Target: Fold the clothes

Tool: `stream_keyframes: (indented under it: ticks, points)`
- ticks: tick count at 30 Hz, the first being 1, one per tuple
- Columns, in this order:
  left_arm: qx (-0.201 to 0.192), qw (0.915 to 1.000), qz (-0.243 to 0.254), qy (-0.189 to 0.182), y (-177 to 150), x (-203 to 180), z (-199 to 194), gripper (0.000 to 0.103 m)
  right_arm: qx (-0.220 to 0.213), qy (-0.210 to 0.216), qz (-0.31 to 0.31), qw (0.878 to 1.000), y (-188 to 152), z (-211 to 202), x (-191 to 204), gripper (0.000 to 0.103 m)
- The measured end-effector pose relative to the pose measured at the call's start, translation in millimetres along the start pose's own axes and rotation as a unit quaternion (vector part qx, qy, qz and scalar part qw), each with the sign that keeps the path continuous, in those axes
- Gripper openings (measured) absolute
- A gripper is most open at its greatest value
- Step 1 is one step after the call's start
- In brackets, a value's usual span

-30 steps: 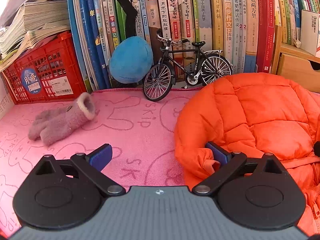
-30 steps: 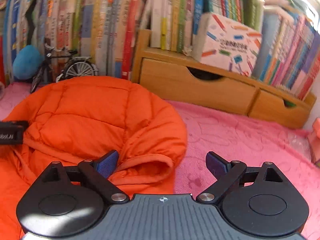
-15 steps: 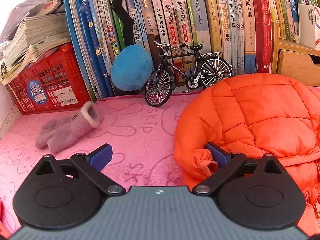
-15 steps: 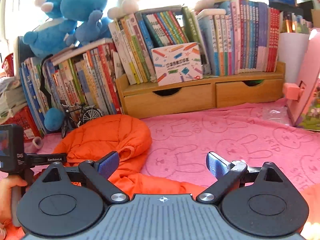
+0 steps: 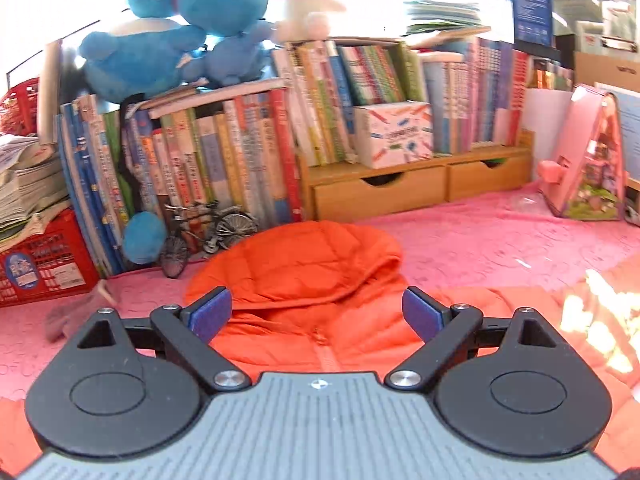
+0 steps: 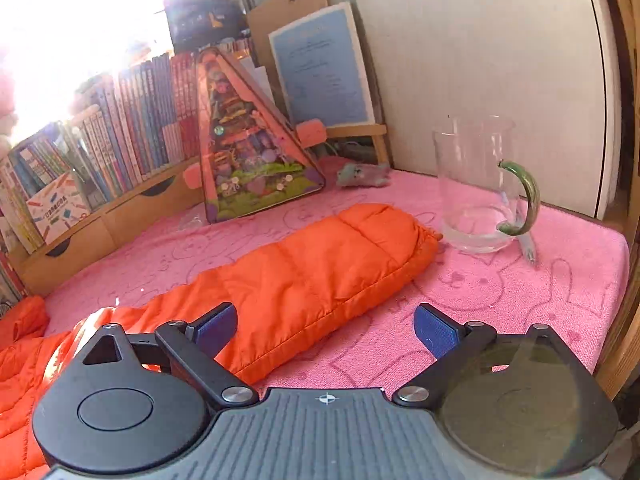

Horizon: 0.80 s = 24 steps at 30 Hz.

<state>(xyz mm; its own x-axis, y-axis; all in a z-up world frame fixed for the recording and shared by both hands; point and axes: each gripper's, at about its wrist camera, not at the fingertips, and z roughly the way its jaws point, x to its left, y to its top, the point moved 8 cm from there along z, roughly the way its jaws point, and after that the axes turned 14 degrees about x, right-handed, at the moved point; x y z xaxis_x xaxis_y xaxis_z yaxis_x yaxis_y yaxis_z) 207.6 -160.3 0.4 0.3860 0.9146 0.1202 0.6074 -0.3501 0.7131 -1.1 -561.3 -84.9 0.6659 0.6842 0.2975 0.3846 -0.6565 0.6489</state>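
An orange puffer jacket [image 5: 312, 272] lies on the pink mat [image 5: 500, 248], hood toward the books and zip toward me. My left gripper [image 5: 316, 314] hovers over the collar. Its jaws are closing, still wide apart, and the blue pads [image 5: 210, 312] press on nothing. In the right wrist view one orange sleeve [image 6: 320, 268] stretches out flat, its cuff near a glass pitcher [image 6: 480, 188]. My right gripper [image 6: 326, 330] stands open just above the sleeve's near edge, with the left pad over the fabric and the right pad over bare mat.
A pen [image 6: 528, 246] lies by the pitcher. A pink triangular toy house [image 6: 252, 152], wooden drawers [image 5: 400, 192] and book rows line the back. A model bicycle [image 5: 208, 232], red crate [image 5: 40, 264] and fuzzy glove [image 5: 68, 316] sit left. The mat's right edge [image 6: 612, 280] is close.
The left gripper has pulled back and up from the hood's left side and now faces its middle. The right gripper has swung right, from the hood to the outstretched sleeve.
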Motion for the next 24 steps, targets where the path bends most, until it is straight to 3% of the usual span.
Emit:
stream_keyframes:
  ticks: [3, 7, 10, 14, 18, 19, 20, 21, 23, 24]
  points:
    - [0.026, 0.9985, 0.042, -0.023, -10, -50, 14, 0.094, 0.004, 0.016, 0.022, 1.0, 3, 15, -7, 0.096]
    - [0.056, 0.9962, 0.053, -0.04, -21, -89, 34, 0.093, 0.004, 0.021, 0.038, 0.999, 16, 32, -13, 0.097]
    - [0.079, 0.9941, 0.053, -0.051, -28, -107, 48, 0.093, 0.005, 0.017, 0.047, 0.999, 29, 42, -16, 0.096]
    - [0.094, 0.9922, 0.076, -0.027, -43, -121, 65, 0.097, 0.009, 0.004, 0.041, 0.999, 41, 56, -20, 0.096]
    - [0.103, 0.9924, 0.059, -0.033, -43, -116, 68, 0.1, 0.025, -0.013, 0.012, 1.0, 51, 71, -13, 0.094]
    - [0.108, 0.992, 0.051, -0.039, -42, -113, 67, 0.099, 0.03, -0.019, 0.002, 0.999, 53, 74, -9, 0.09]
    - [0.115, 0.9916, 0.037, -0.047, -41, -107, 65, 0.097, 0.036, -0.019, -0.005, 0.999, 55, 76, -5, 0.069]
    - [0.118, 0.9914, 0.025, -0.051, -39, -98, 61, 0.094, 0.045, -0.016, -0.009, 0.999, 56, 76, 0, 0.041]
    - [0.101, 0.9941, 0.01, -0.038, -39, -72, 47, 0.094, 0.044, 0.01, -0.015, 0.999, 60, 68, 14, 0.019]
    - [0.093, 0.9952, 0.002, -0.031, -39, -59, 40, 0.093, 0.041, 0.025, -0.018, 0.999, 62, 62, 23, 0.016]
